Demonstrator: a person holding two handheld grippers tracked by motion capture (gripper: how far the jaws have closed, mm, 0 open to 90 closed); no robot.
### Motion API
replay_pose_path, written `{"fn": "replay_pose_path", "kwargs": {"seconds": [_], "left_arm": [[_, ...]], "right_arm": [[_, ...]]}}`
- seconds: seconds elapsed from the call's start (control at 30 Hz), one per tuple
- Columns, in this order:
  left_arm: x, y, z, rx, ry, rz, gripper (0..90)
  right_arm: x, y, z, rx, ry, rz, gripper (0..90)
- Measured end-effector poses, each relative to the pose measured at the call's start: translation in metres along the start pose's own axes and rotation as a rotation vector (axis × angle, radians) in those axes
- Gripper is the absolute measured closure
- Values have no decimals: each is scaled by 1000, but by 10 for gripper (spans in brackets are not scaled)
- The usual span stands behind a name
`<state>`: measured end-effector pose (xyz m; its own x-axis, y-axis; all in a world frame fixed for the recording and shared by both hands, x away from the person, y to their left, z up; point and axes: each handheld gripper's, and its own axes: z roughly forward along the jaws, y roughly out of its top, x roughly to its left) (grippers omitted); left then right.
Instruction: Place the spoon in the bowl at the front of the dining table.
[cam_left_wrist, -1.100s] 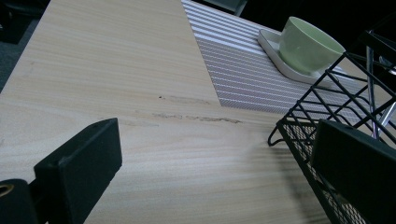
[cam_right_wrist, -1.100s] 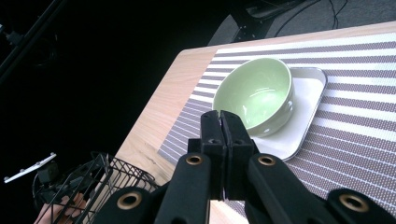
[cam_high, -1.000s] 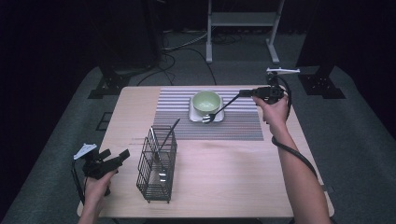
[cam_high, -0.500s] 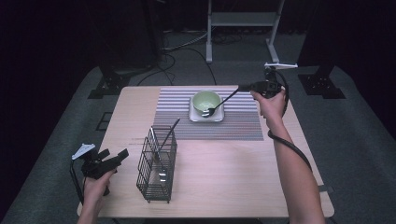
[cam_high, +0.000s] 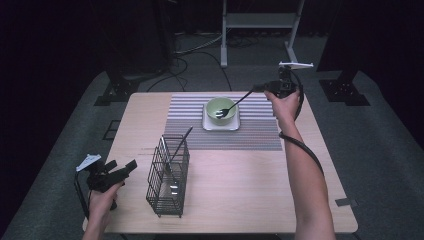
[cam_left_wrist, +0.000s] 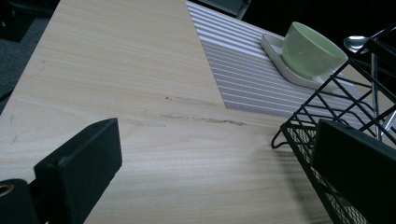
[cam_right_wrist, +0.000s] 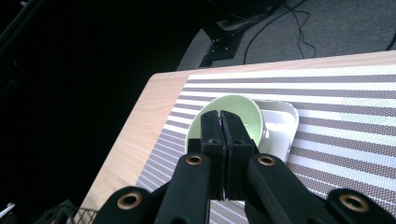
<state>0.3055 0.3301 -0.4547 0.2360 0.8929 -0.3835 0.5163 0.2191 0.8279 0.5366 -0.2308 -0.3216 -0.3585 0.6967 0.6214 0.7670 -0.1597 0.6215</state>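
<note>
Holding a fork (cam_high: 235, 105) over the green bowl (cam_high: 221, 108), right hand-held gripper (cam_high: 261, 89) clamped, left hand-held gripper (cam_high: 131, 165) open.

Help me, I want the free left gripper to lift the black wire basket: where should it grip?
Probably the basket's top rim wire on its near left side, coming from above with the open left gripper. The walls are thin mesh, and a utensil leans out the far corner.

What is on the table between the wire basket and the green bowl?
In the high view, between the wire basket and the green bowl lies bare wood, then the striped placemat and the white plate rim.
</note>
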Motion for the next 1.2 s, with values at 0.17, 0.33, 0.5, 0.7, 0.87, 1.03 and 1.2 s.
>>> {"fn": "replay_pose_path", "kwargs": {"seconds": [0.17,0.33,0.5,0.7,0.87,1.03,1.2], "left_arm": [[1,0,0,0,4,1,10],[2,0,-1,-2,5,-3,10],[1,0,-1,-1,3,-2,10],[2,-1,0,-1,6,-2,10],[1,0,-1,0,6,8,10],[1,0,-1,5,7,10,10],[1,0,-1,4,7,11,10]], "right_arm": [[-5,3,9,-7,-15,15,890],[-7,5,14,-14,-27,22,890],[-13,6,20,-17,-47,32,890],[-20,5,28,-26,-78,52,890],[-25,1,35,-31,-94,61,890],[-30,-5,41,-34,-101,80,889],[-33,-9,46,-29,-101,87,889]]}}
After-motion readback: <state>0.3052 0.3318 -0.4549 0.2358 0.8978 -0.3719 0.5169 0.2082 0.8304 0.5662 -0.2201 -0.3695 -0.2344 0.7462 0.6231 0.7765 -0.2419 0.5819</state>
